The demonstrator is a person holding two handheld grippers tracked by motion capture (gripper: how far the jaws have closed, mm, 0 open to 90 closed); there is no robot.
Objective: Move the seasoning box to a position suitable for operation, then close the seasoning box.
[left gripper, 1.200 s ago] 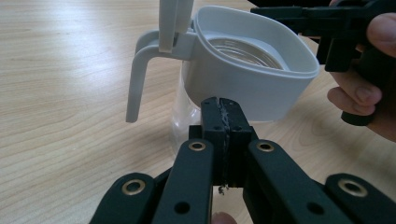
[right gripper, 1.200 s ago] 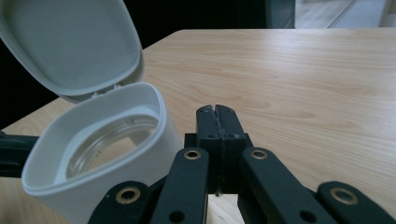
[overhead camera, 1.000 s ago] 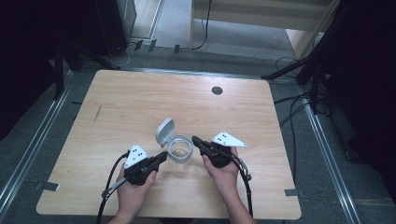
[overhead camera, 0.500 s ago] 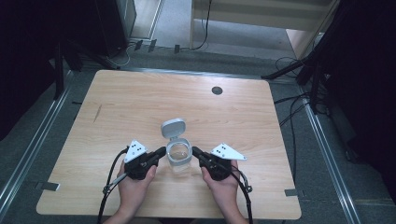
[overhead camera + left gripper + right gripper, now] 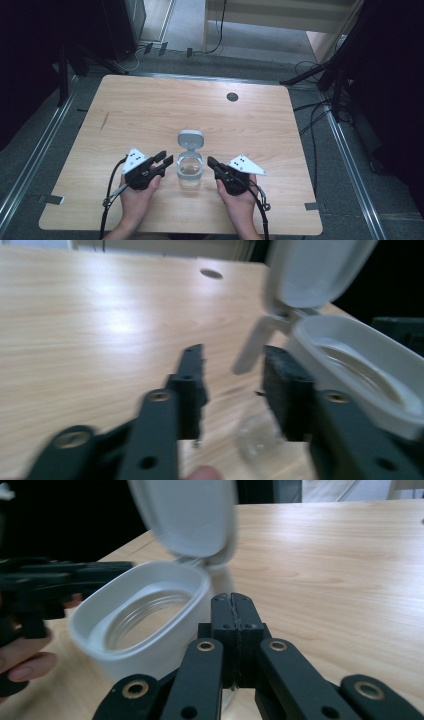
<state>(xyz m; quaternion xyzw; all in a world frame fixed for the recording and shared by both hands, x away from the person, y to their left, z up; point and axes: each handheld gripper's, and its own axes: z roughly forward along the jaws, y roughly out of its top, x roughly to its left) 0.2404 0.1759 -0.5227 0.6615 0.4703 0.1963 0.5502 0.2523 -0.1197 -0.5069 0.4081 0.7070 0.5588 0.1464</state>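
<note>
A clear jar (image 5: 190, 172) with a white rim and open flip lid (image 5: 191, 138) stood near the front of the wooden surface (image 5: 150, 110). The left tool (image 5: 164, 161) beside it was released, and the right tool (image 5: 211, 162) was clenched on nothing.

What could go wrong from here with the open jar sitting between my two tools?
1. The jar stands unheld with its flip lid raised; a nudge from the left tool, whose jaws are open right beside the rim, could likely tip it.
2. The right tool is shut and close to the jar's other side; pushing in like that would shove rather than grasp.
3. The jar sits near the table's front edge, so a slide toward the person might drop it.
</note>
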